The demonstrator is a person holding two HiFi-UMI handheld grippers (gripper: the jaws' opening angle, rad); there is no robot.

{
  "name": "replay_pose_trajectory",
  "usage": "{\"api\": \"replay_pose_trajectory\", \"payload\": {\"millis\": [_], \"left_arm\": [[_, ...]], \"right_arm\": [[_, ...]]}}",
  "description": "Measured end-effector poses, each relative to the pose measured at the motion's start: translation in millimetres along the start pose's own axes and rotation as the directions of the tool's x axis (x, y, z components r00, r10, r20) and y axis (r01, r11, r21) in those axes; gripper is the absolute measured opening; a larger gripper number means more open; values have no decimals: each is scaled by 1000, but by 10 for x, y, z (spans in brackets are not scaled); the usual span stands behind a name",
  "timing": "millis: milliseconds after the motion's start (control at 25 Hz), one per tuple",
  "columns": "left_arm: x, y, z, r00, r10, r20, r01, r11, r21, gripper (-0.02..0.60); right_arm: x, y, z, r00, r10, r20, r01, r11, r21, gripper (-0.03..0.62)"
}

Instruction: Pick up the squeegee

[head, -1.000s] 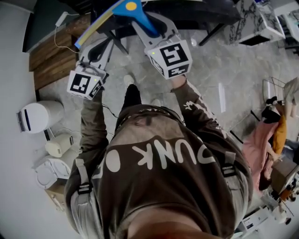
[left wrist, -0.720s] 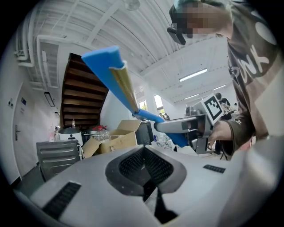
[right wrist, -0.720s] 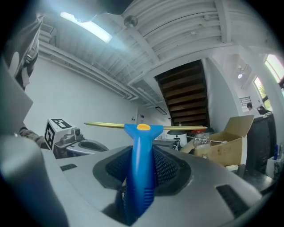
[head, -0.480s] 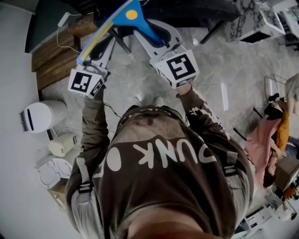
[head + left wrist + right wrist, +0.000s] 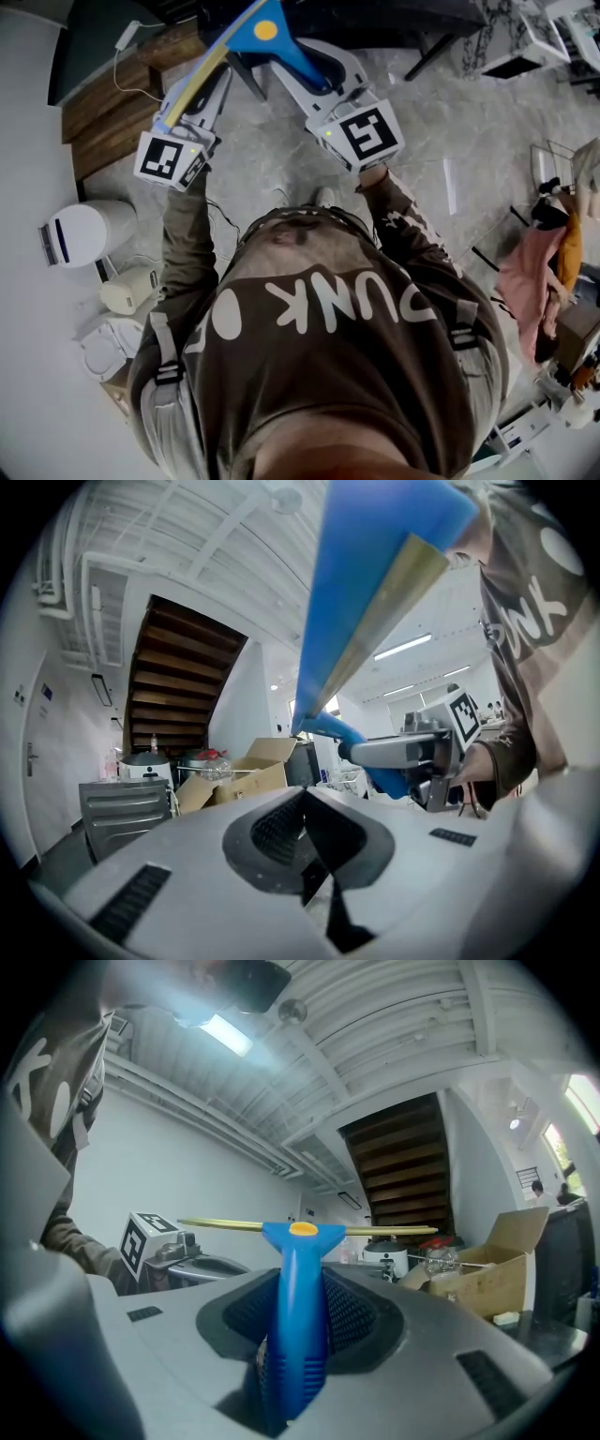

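Right gripper view: right tool (image 5: 299,1274) clamps the handle of the blue squeegee (image 5: 298,1330), with an open cardboard box (image 5: 497,1265) at three o'clock, contents unseen. Left tool (image 5: 306,799) is closed and empty.

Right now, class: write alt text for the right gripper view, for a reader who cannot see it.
The right gripper is shut on a blue squeegee by its handle, blade crosswise ahead. The left gripper shows at left, a cardboard box at right.
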State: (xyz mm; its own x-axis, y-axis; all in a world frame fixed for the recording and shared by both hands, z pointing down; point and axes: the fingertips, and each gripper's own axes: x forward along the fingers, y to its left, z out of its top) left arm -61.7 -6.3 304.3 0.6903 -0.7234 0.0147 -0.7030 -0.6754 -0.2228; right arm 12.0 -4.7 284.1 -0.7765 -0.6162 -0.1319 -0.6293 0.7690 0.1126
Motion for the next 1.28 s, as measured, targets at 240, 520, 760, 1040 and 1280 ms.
{"api": "replay_pose_trajectory", "payload": {"millis": [240,520,760,1040,1280], "left_arm": [[-125,39,-2,1000,2,2,-2,1000,0,2],[-160,67,-17,1000,5,4,-5,1000,-5,2],[-127,76,9,1000,1,7,-1,1000,-7,2],[-85,49,0,1000,-2,6,2,1000,-3,2],[-108,58,5,1000,2,6,-2,1000,-3,2]], "right_arm": [[37,70,-65,1000,-5,-9,5,1000,24,143],[57,88,-70,1000,-10,-9,10,1000,10,141],[65,55,-66,1000,-9,-19,9,1000,3,141],[50,4,-83,1000,-10,-20,10,1000,1,142],[61,13,-85,1000,-9,-23,9,1000,-3,143]]}}
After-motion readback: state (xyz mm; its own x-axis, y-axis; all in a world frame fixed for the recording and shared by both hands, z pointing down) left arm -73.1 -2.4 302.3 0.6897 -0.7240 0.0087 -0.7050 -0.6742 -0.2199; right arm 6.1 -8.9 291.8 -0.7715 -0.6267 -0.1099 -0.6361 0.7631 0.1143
